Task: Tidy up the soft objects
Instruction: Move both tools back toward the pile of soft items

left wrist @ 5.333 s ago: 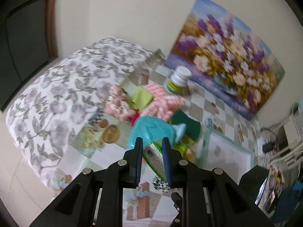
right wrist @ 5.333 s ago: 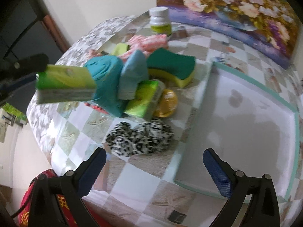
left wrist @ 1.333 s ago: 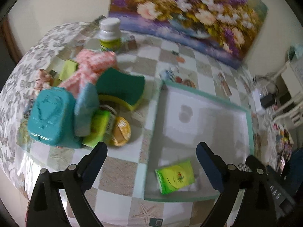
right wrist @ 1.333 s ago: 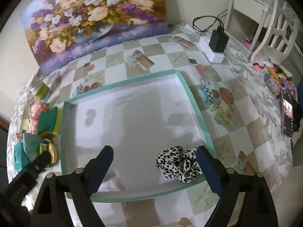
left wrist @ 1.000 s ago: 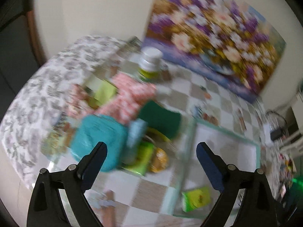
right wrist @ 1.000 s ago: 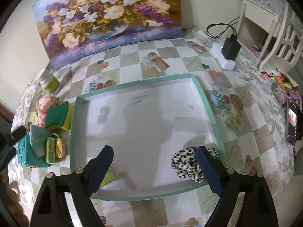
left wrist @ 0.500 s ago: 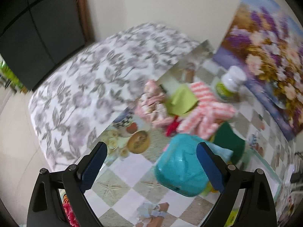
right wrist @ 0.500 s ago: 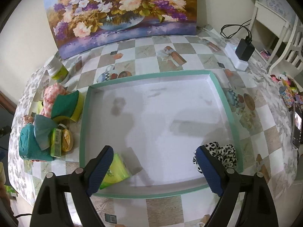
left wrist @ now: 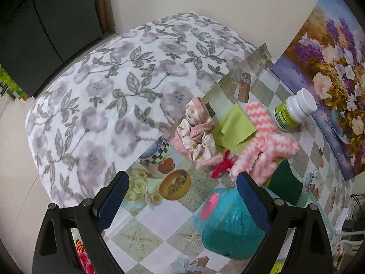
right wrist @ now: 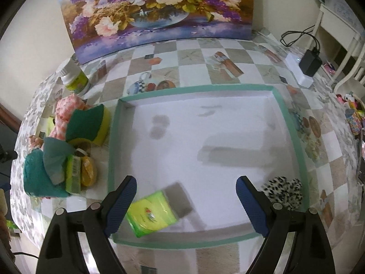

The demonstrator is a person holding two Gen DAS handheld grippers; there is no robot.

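Observation:
My left gripper (left wrist: 182, 201) is open and empty above the table's left end. Ahead of it lie a pink floral scrunchie (left wrist: 196, 134), a pink-and-white cloth (left wrist: 264, 153), a green sheet (left wrist: 235, 127), a teal towel (left wrist: 230, 226) and a green sponge (left wrist: 285, 185). My right gripper (right wrist: 186, 202) is open and empty above the teal-rimmed white tray (right wrist: 289, 123). In the tray lie a green tissue pack (right wrist: 151, 213) at the front left and a leopard scrunchie (right wrist: 284, 191) at the front right. The pile shows left of the tray: the sponge (right wrist: 85, 123), the towel (right wrist: 36, 175), another green pack (right wrist: 73, 177).
A white pill bottle (left wrist: 294, 109) stands by a flower painting (right wrist: 157, 9) against the wall. A yellow round object (right wrist: 87, 174) lies beside the pile. A charger and cable (right wrist: 308, 61) sit at the far right. A floral cloth (left wrist: 114, 86) covers the table's left end.
My left gripper has let go of the tissue pack in the tray and swung left to the pile. My right gripper has left the leopard scrunchie in the tray and pulled back.

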